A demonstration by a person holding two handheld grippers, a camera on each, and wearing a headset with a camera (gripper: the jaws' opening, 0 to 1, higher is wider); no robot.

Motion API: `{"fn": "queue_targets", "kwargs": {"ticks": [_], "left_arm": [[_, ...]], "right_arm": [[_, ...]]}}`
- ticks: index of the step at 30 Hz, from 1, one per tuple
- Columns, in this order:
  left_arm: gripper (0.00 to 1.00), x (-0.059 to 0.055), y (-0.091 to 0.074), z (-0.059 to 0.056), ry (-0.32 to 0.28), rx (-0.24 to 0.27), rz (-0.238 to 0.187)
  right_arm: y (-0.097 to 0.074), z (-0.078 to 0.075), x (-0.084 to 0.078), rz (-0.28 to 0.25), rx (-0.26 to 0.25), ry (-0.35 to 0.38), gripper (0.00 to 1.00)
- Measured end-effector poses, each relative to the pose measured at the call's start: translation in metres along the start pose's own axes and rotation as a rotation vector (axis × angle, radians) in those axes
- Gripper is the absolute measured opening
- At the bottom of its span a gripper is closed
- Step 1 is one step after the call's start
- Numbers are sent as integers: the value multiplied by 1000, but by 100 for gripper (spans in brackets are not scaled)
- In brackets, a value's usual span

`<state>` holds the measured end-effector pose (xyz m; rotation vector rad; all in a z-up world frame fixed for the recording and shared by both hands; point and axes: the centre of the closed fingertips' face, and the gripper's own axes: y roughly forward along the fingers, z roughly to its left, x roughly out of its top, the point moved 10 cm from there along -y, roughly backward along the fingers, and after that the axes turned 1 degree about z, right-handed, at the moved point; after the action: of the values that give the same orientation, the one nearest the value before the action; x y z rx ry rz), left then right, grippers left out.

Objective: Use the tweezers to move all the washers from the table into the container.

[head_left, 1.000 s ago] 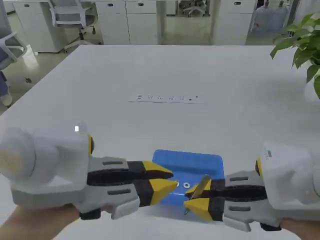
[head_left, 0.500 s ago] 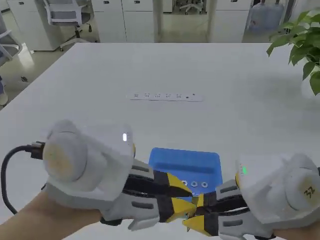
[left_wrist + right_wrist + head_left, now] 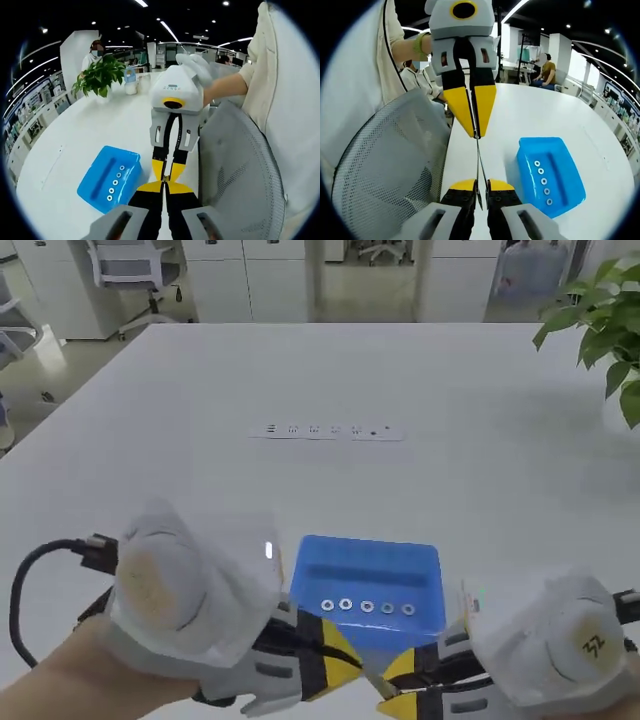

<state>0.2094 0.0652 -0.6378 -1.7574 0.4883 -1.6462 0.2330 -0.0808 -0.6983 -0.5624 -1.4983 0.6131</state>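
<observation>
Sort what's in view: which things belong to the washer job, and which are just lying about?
Job: blue container, five washers lying in it, tweezers, clamped by left gripper and right gripper.
Lying about: power strip, plant, mesh chair.

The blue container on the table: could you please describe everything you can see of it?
The blue container is a shallow rectangular tray with rounded corners, plastic by its look, resting open side up on the white table. Five washers lie in a row on its floor. Nothing else touches it.
</observation>
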Motion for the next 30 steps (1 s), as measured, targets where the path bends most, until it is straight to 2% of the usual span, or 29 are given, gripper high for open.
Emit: {"fn": "queue_targets", "kwargs": {"ticks": [2, 5, 10, 12, 14, 16, 21, 28, 30], "left_arm": [[0, -2, 4, -1, -4, -11, 15], [0, -7, 9, -3, 4, -33, 69], [0, -18, 13, -3, -4, -51, 98], [0, -24, 12, 0, -9, -48, 105], [0, -30, 10, 2, -49, -47, 108], [0, -34, 9, 3, -63, -43, 122], [0, -46, 11, 2, -66, -25, 169], [0, -56, 17, 6, -43, 7, 279], [0, -59, 19, 8, -32, 8, 307]], "right_arm": [[6, 2, -3, 9, 6, -2, 4], [14, 8, -8, 30, 17, -18, 4], [22, 11, -12, 49, 30, -10, 4], [24, 11, -12, 42, 21, -7, 4], [26, 10, -12, 35, 17, 12, 4], [30, 10, -12, 30, 15, 11, 4], [37, 10, -13, 26, 18, 6, 4], [45, 8, -15, 13, 13, 11, 4], [48, 7, -16, -2, 10, 38, 5]]}}
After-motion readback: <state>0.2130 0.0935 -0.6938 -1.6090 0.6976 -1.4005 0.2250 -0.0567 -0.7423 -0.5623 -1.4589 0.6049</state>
